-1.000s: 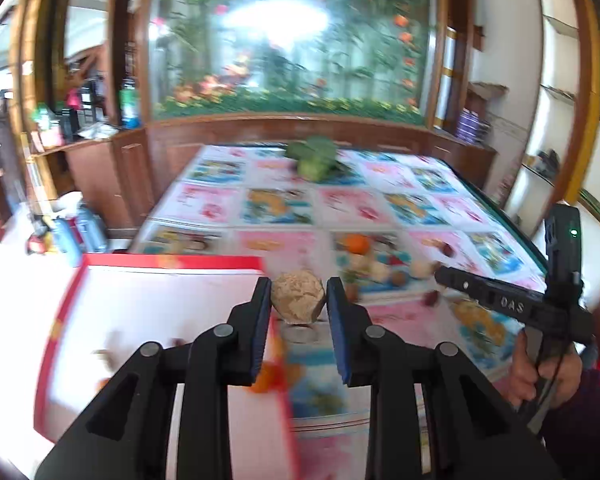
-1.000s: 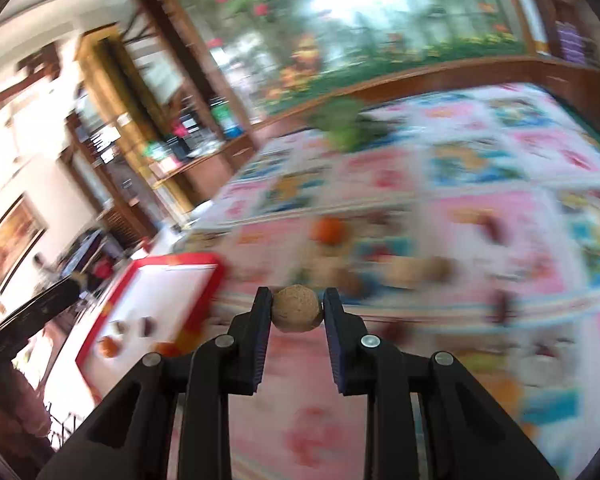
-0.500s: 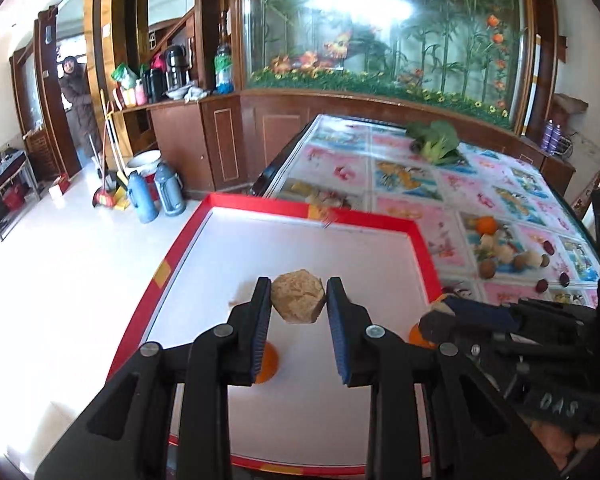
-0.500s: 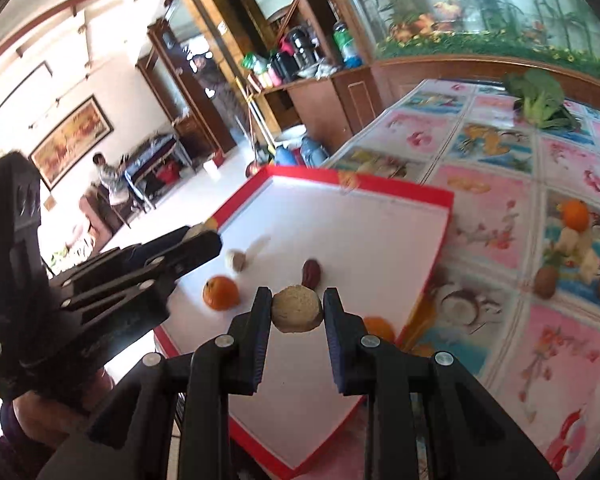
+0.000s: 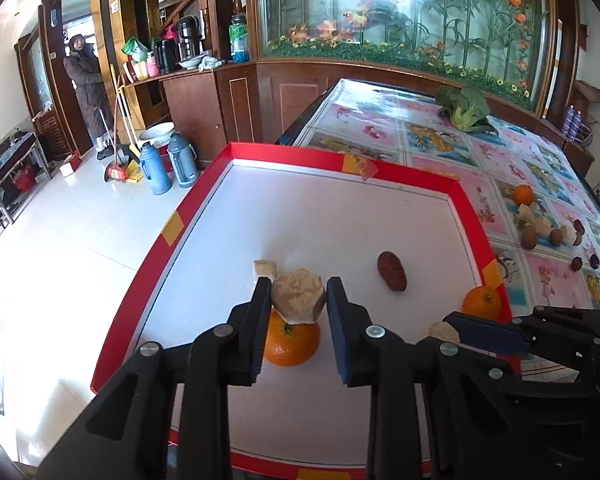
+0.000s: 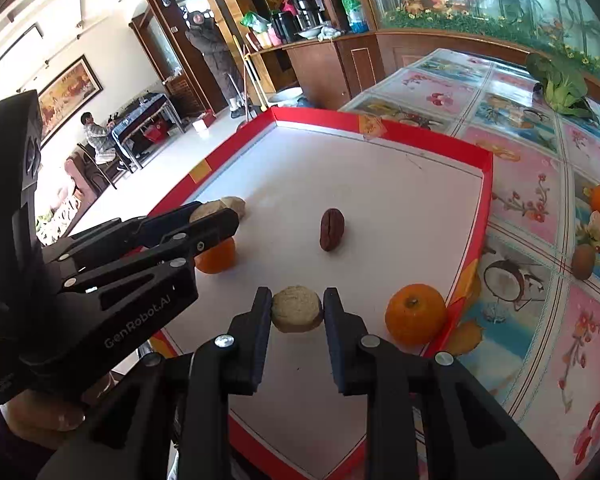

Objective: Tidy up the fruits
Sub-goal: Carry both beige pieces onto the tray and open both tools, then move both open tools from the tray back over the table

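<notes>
Holding 1 tan fruit in each claw, we hover over the tray (image 5: pixel 204 184), a red-rimmed box with a white floor that sits at the near end of the worktop (image 5: pixel 432 140). Our left claw (image 5: pixel 299 300) is clamped on an angular, pale brown lump (image 5: pixel 298 296), which hangs above an orange (image 5: pixel 291 342) lying on the tray floor. Just beyond the left finger a small tan piece (image 5: pixel 265 268) rests on the tray. Our right claw (image 6: pixel 297 309) is clamped on a rounder, flat-bottomed tan fruit (image 6: pixel 297 309), held over the near part of the tray.

Also on the tray floor we see a dark red date (image 6: pixel 331 229) near the middle and a 2nd orange (image 6: pixel 415 315) close to the right rim. In the right wrist view the left claw crosses from the left, its tips above the 1st orange.

Out on the patterned cloth of the worktop, well apart from the tray, we see a loose cluster (image 5: pixel 548 228) of fruit: 1 more orange, some pale pieces, brown round ones and a few dark dates. A leafy green (image 5: pixel 464 108) lies at the far end, near the aquarium (image 5: pixel 400 4).
</notes>
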`<state>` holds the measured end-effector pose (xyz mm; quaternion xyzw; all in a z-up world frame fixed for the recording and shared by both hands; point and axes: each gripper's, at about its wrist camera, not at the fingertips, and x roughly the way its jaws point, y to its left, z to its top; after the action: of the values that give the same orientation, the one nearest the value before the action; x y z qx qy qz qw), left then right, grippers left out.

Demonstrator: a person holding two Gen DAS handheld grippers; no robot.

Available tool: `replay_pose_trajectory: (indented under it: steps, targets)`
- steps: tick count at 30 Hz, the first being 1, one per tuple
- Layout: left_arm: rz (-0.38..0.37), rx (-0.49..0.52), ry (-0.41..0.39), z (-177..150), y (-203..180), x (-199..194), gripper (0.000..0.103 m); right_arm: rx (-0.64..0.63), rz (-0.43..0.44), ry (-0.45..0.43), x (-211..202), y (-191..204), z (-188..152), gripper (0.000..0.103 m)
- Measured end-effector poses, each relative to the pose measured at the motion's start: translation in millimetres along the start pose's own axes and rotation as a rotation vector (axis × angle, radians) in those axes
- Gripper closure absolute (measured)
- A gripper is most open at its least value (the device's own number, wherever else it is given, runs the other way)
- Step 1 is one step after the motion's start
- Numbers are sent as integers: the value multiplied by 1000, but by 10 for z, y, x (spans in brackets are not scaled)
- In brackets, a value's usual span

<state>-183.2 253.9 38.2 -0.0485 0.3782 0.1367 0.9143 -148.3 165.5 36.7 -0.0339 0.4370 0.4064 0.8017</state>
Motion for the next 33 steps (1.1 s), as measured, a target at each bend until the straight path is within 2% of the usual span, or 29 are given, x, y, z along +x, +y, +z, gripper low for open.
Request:
replay_pose_trajectory:
  steps: [8,10,12,14,16,19,21,24,26,28,33]
  targets:
    - [35,27,12,5,-7,49,73,-20,-60,1,83,-30,-43,78]
    - [47,33,19,5,-22,59,65,-31,-66,4,76,-26,-50,78]
    - [51,25,20,7,-19,70,41,-47,-70,9,57,-21,-61,77]
    - [61,26,12,9,-26,51,36,-52,-71,-17,-5,-47,-65,77]
    - [68,31,-4,25,-34,3,35,-52,-68,-49,-108,-80,-75,77]
    - [80,23,-54,78,-43,-151,30,-41,-81,-118,-326,-165,-65,75]
    - [88,20,-102,115,-66,-289,17,-28,-99,-162,-503,-255,-47,72]
    - [87,30,-171,165,-142,-479,6,8,-130,-213,-748,-424,-41,64]
    - [73,49,-201,196,-232,-599,1,32,-160,-247,-894,-548,-57,64]
    - [37,66,-218,200,-336,-693,0,60,-189,-272,-1040,-686,-92,63]
    - [-63,142,-198,135,-675,-803,0,141,-286,-334,-1442,-1073,-251,63]
